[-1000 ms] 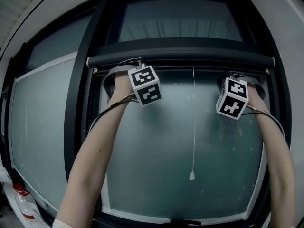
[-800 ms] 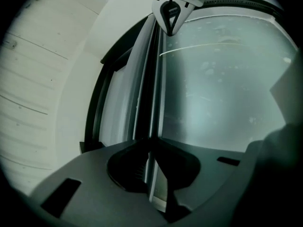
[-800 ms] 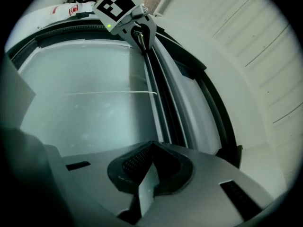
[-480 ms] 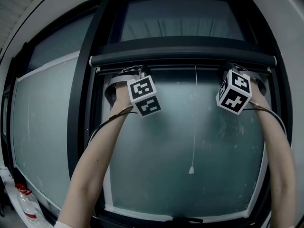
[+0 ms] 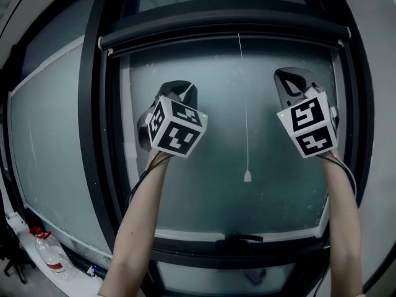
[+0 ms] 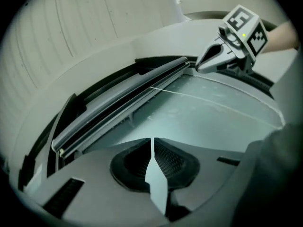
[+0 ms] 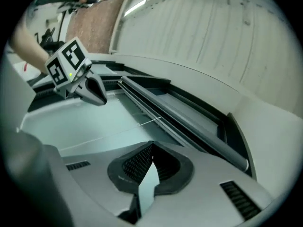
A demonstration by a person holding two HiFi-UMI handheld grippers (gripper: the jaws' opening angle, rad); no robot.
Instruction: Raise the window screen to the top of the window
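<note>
At the window's top edge, the window screen rail (image 5: 223, 26) lies horizontal, above both tongs. My left tongs (image 5: 179, 90) and right tongs (image 5: 286, 76) are pressed together, empty, apart from it; the right looks slightly nearer.

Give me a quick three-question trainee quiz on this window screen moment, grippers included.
1. True or false: the left gripper and the right gripper are both shut with nothing between their jaws.
2. The pull cord hangs: A) left of both grippers, B) between the grippers, C) right of both grippers.
3. Fill in: the dark screen bar lies at the ___ of the window pane, above both grippers.

Key: 1 true; 2 B; 3 top.
</note>
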